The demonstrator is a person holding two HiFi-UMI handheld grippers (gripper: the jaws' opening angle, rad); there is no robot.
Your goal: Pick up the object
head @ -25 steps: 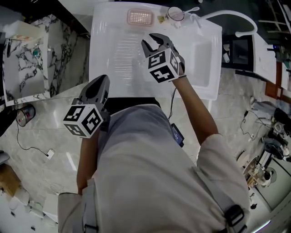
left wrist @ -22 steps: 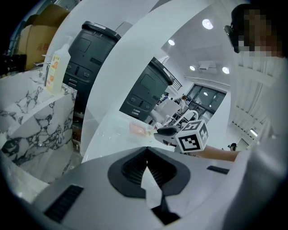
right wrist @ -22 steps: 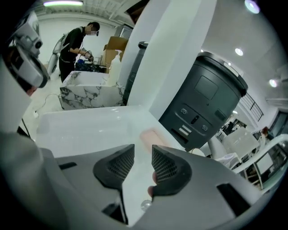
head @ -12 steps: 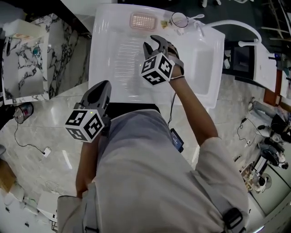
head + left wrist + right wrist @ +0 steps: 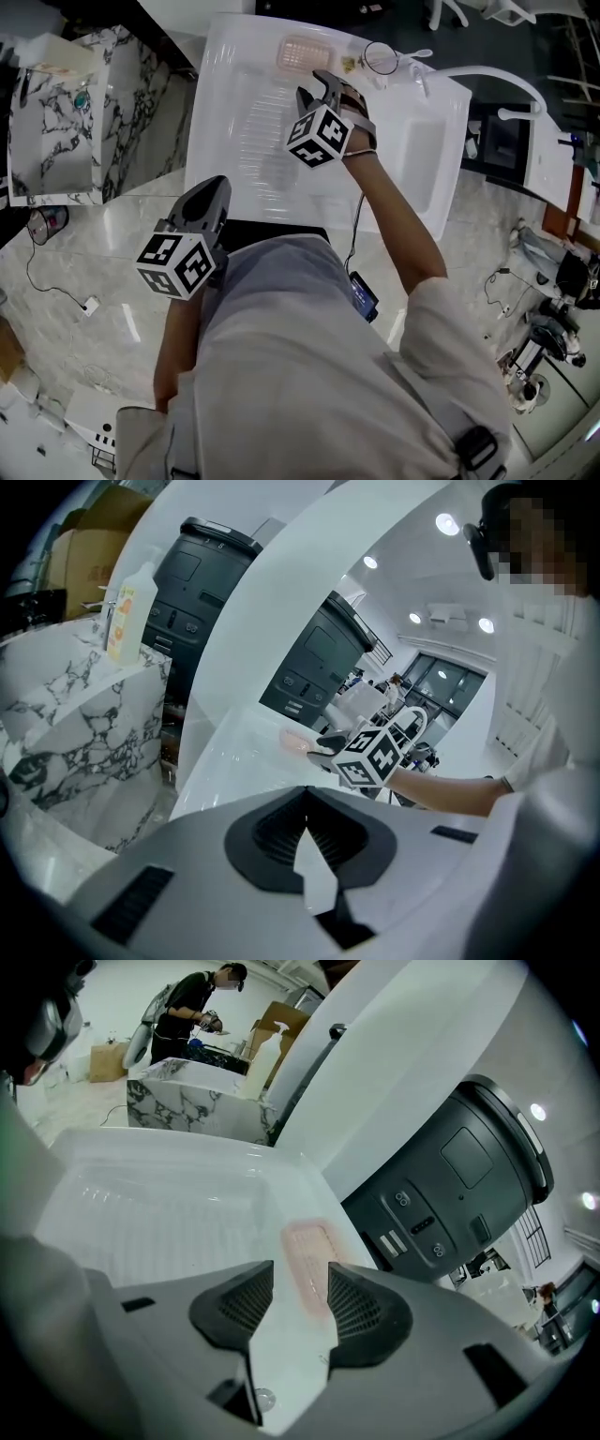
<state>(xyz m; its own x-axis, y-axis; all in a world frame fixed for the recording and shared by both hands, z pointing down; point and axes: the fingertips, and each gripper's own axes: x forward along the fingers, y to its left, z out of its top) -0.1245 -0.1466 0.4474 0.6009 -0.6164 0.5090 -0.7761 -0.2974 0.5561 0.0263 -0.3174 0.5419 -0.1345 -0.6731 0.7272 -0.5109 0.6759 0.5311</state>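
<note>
Right hand-held gripper (image 5: 317, 86): we are bringing it nearer the pink tray (image 5: 302, 52), jaws opening, still empty, readying the grasp; left hand-held gripper (image 5: 214, 187) closed

A white moulded sink unit (image 5: 220, 103) was recorded as the carrying surface. A ribbed draining board (image 5: 255, 141) was noted on the left part of the head view, and a recessed basin (image 5: 419, 155) on the right part. A pink ribbed tray (image 5: 300, 52) was seen lying flat on the back ledge, just behind the ribs. To its right on the same ledge, a small yellowish item (image 5: 350, 64) and a round clear-rimmed object (image 5: 380, 58) were noted. Their kind could not be determined.
</note>
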